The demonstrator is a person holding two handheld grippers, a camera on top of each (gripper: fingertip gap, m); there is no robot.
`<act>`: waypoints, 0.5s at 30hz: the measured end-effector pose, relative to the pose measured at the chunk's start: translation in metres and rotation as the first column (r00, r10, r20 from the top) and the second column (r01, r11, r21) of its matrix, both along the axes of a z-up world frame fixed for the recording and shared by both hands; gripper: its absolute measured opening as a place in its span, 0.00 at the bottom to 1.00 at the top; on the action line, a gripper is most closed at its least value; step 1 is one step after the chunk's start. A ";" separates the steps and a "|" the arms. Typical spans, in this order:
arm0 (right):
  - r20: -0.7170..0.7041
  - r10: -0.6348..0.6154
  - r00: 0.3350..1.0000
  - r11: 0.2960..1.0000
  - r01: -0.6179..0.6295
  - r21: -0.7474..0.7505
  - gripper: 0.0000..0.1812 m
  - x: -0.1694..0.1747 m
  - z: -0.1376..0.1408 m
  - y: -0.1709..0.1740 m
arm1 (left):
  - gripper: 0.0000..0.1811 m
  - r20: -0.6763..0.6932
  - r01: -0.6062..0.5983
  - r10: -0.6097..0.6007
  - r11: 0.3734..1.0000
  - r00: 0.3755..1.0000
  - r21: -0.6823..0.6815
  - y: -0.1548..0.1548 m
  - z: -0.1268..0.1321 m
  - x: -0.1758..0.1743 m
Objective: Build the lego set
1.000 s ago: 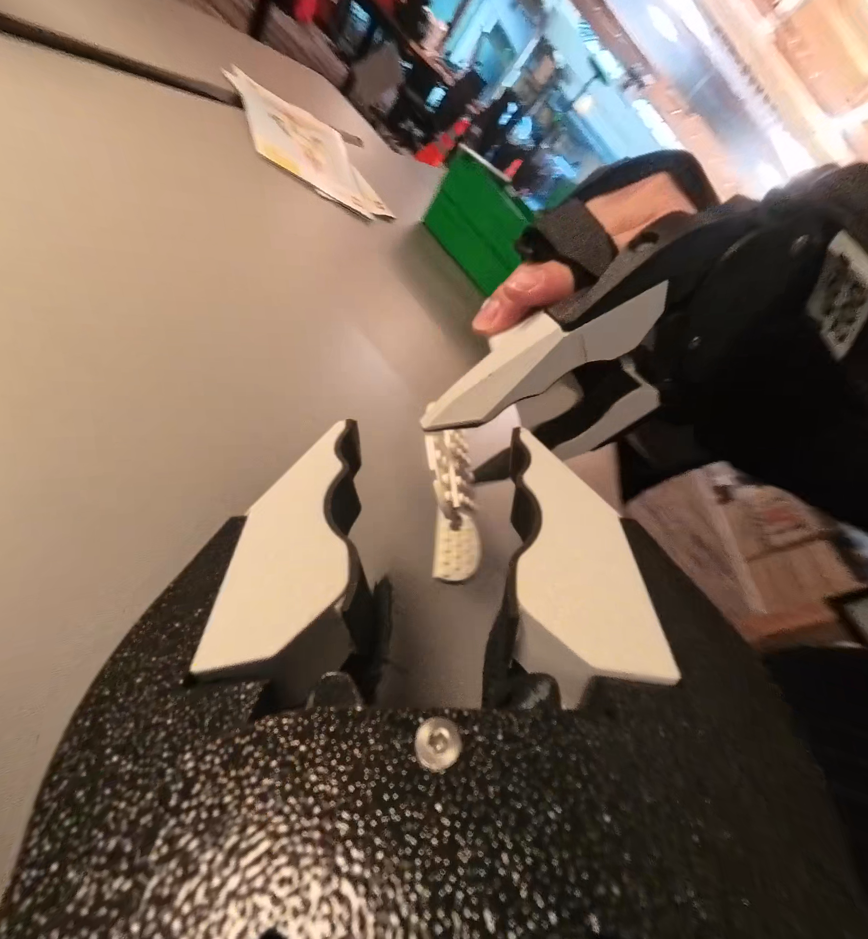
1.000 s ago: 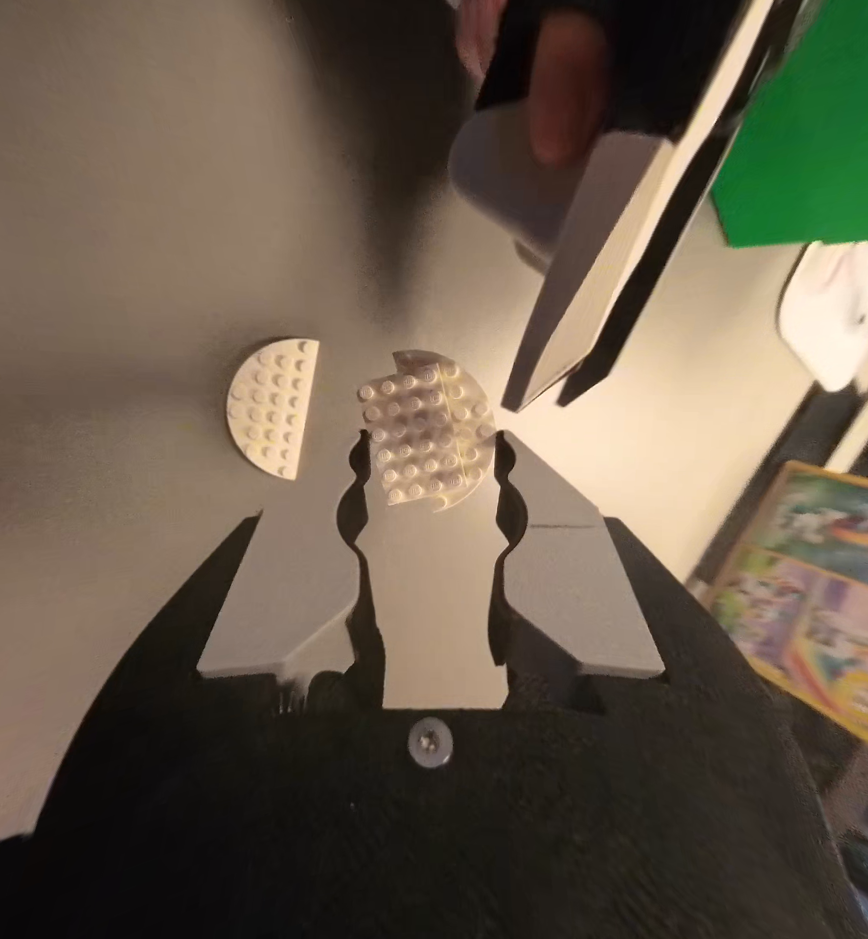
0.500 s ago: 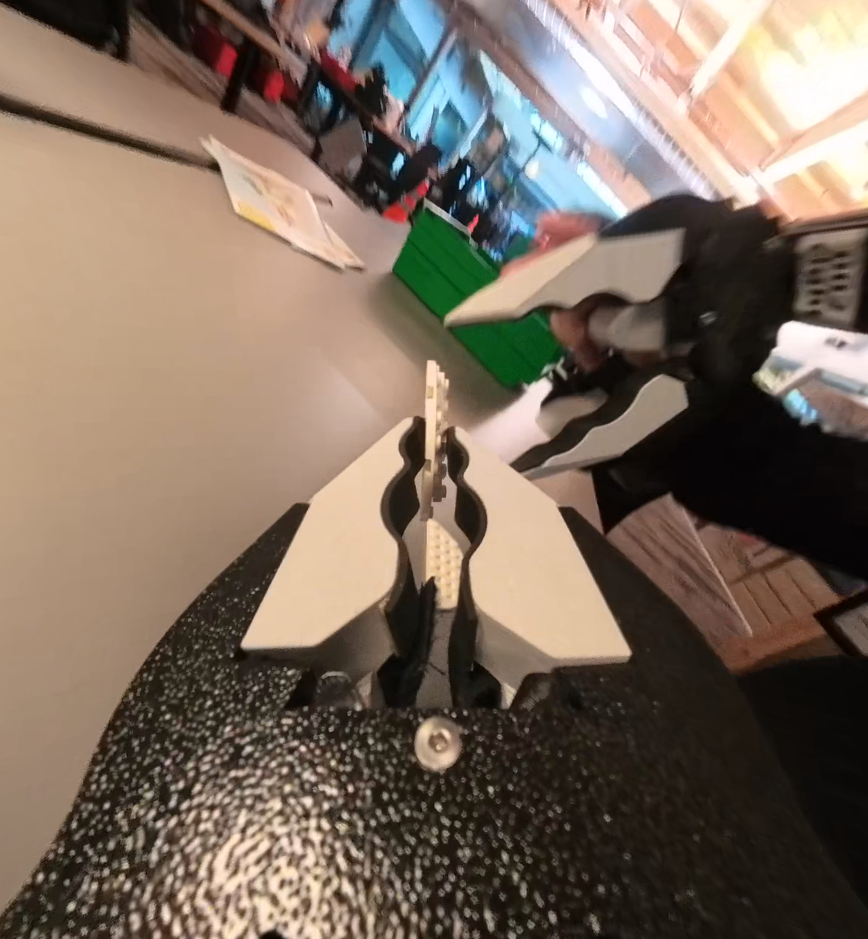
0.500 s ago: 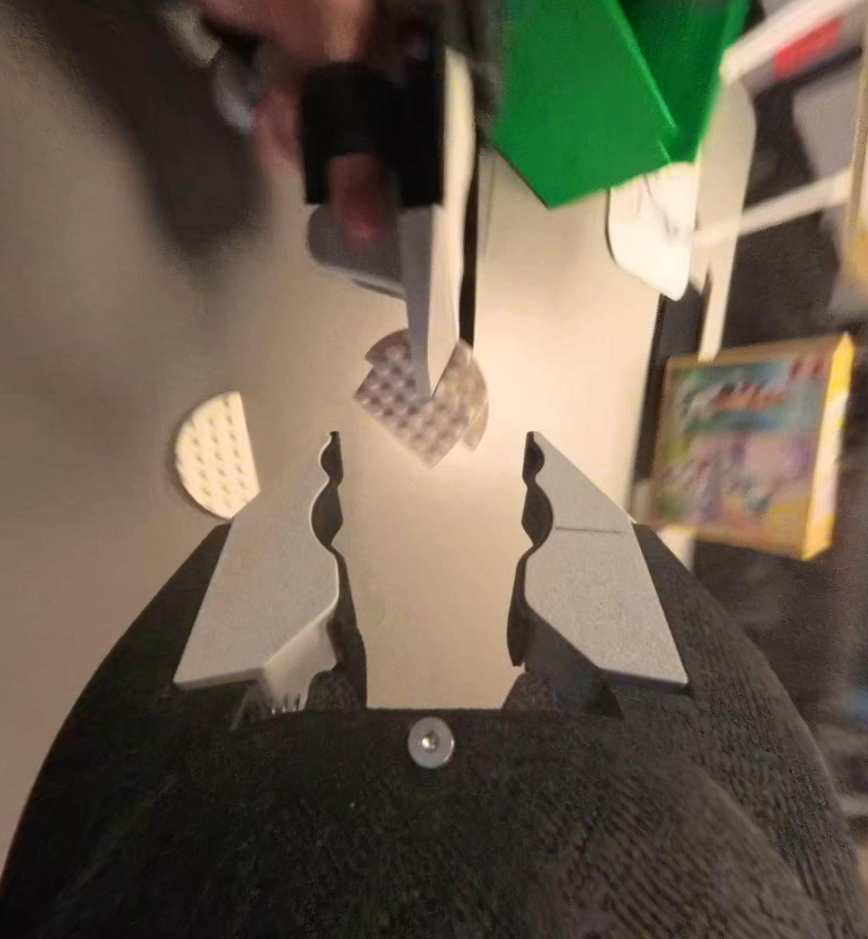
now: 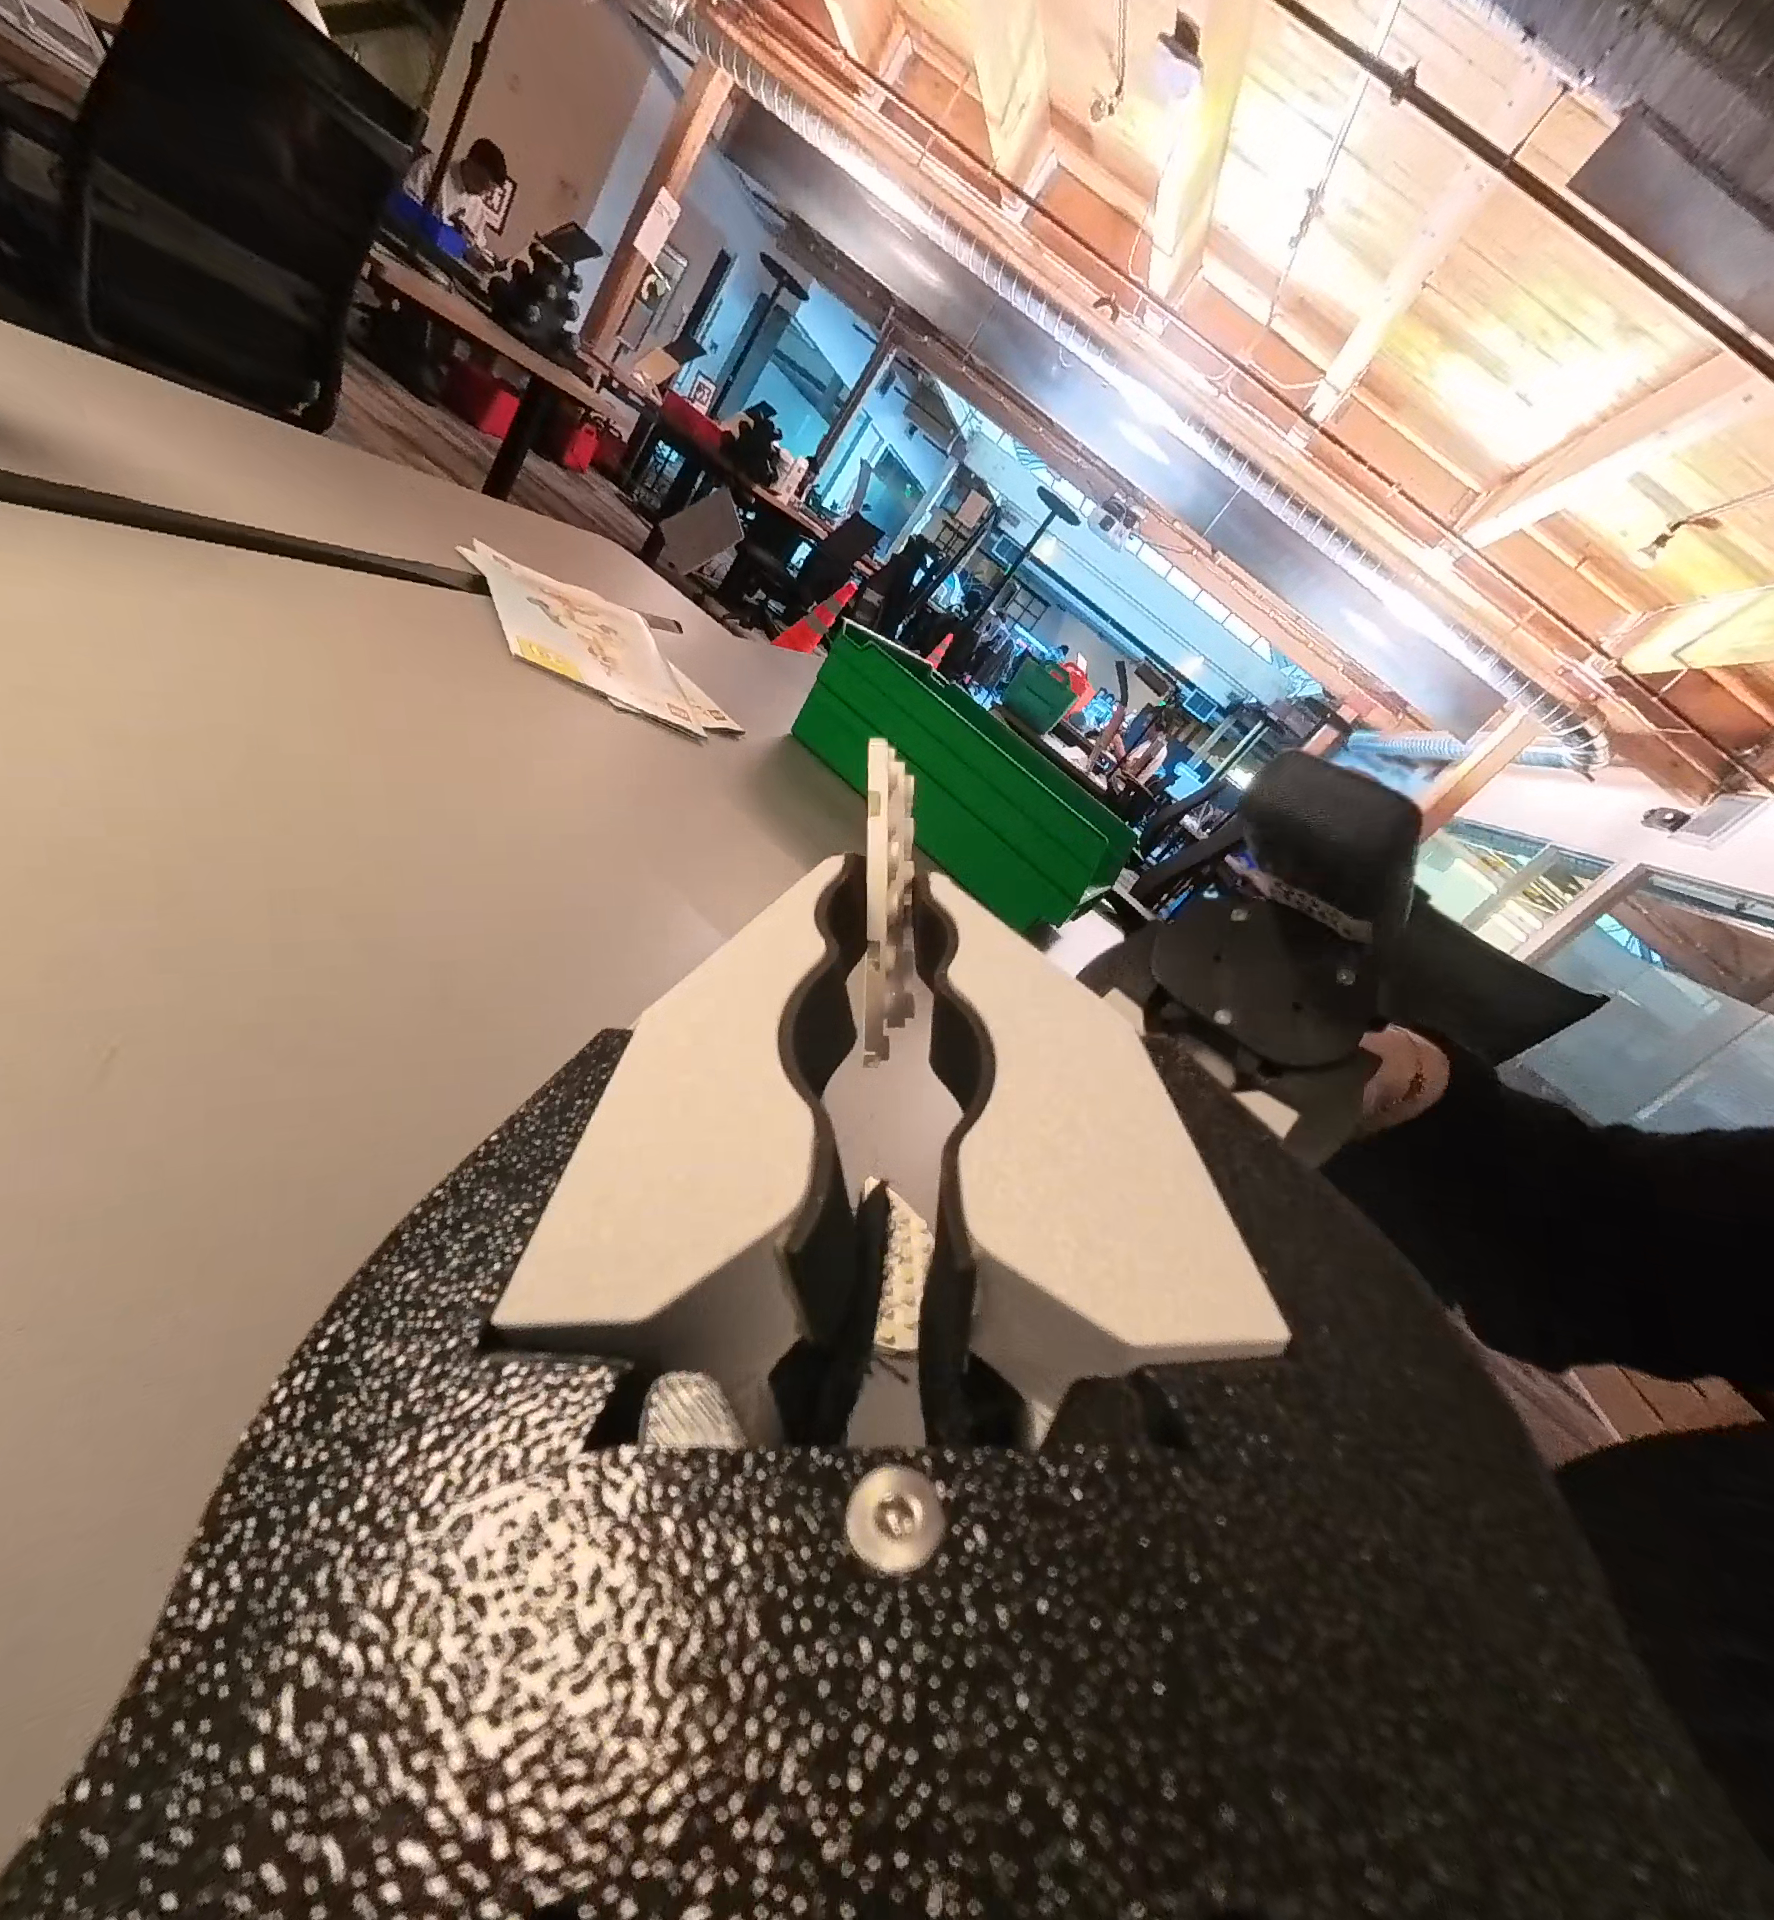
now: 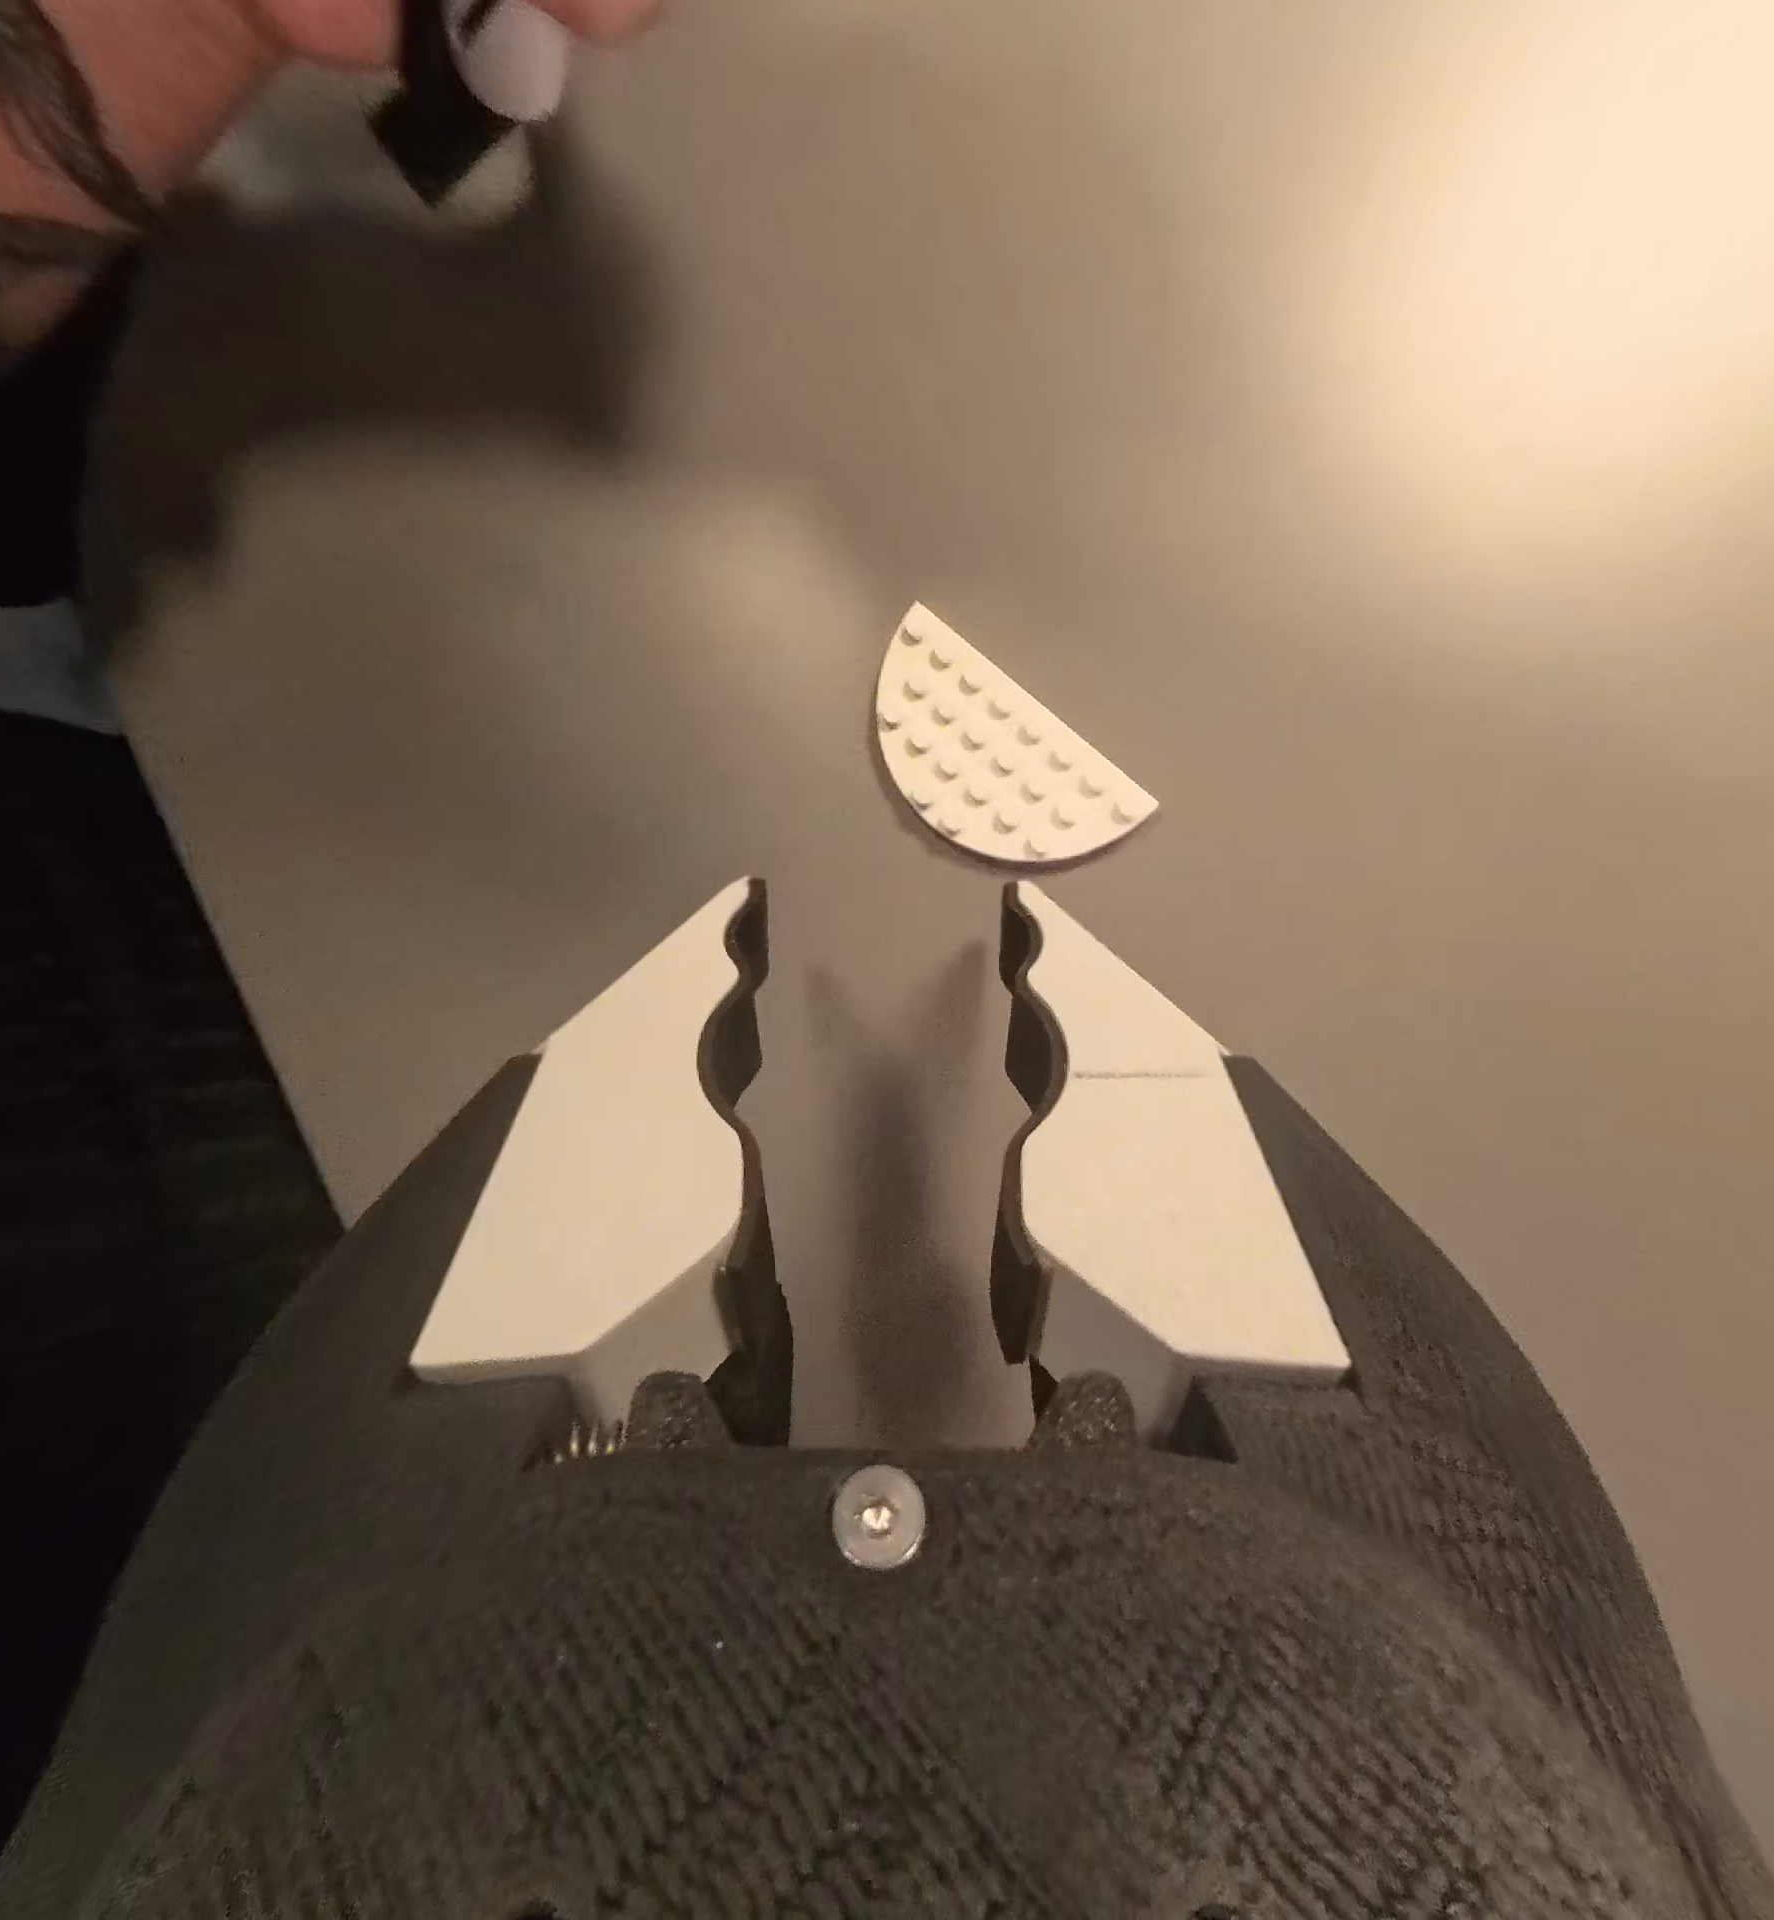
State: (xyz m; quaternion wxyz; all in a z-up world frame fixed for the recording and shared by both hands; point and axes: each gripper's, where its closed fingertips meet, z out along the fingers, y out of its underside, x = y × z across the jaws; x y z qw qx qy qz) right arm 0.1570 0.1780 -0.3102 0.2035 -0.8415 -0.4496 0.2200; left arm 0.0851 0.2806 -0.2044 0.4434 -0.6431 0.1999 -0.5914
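My left gripper (image 5: 888, 878) is shut on a white round lego plate assembly (image 5: 885, 831), held edge-on and lifted above the grey table (image 5: 239, 883). A piece of the white half-round plate (image 5: 904, 1288) shows on the table through the gap low between the fingers. In the right wrist view my right gripper (image 6: 881, 891) is open and empty, low over the table, with the white half-round studded plate (image 6: 1002, 774) lying flat just beyond its right fingertip. The right gripper's black body (image 5: 1298, 935) also shows in the left wrist view, to the right.
A green bin (image 5: 956, 810) stands at the table's far end, with instruction booklets (image 5: 592, 644) to its left. A hand (image 6: 270, 94) on the left gripper is at the top left of the right wrist view. The table edge (image 6: 208, 883) runs down the left there.
My left gripper shut on the round plate assembly and lifted it off the table. My right gripper let it go, swung away and now points at the half-round plate.
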 end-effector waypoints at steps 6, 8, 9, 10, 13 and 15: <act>0.051 -0.024 0.998 0.988 0.015 0.156 0.30 -0.005 -0.010 0.022 | 0.03 0.004 0.000 0.000 1.000 1.000 -0.006 0.000 -0.001 0.000; 0.035 -0.001 0.999 0.980 -0.006 0.200 0.32 -0.014 -0.011 0.027 | 0.03 0.011 0.000 0.000 1.000 1.000 -0.011 0.000 -0.001 0.000; 0.012 0.011 1.000 0.979 -0.013 0.204 0.32 -0.021 -0.011 0.028 | 0.03 0.015 0.001 -0.001 1.000 1.000 -0.013 0.000 0.000 0.000; -0.004 0.016 1.000 0.978 -0.014 0.209 0.32 -0.025 -0.010 0.030 | 0.03 0.021 0.003 -0.003 1.000 1.000 -0.014 0.000 0.000 0.000; -0.022 0.027 0.999 0.971 -0.021 0.238 0.33 -0.030 -0.011 0.034 | 0.03 0.032 0.010 -0.010 1.000 0.999 -0.016 -0.001 0.002 0.000; -0.036 0.042 0.998 0.971 -0.033 0.238 0.34 -0.031 -0.011 0.033 | 0.03 0.041 0.015 -0.015 1.000 0.999 -0.015 -0.002 0.004 0.000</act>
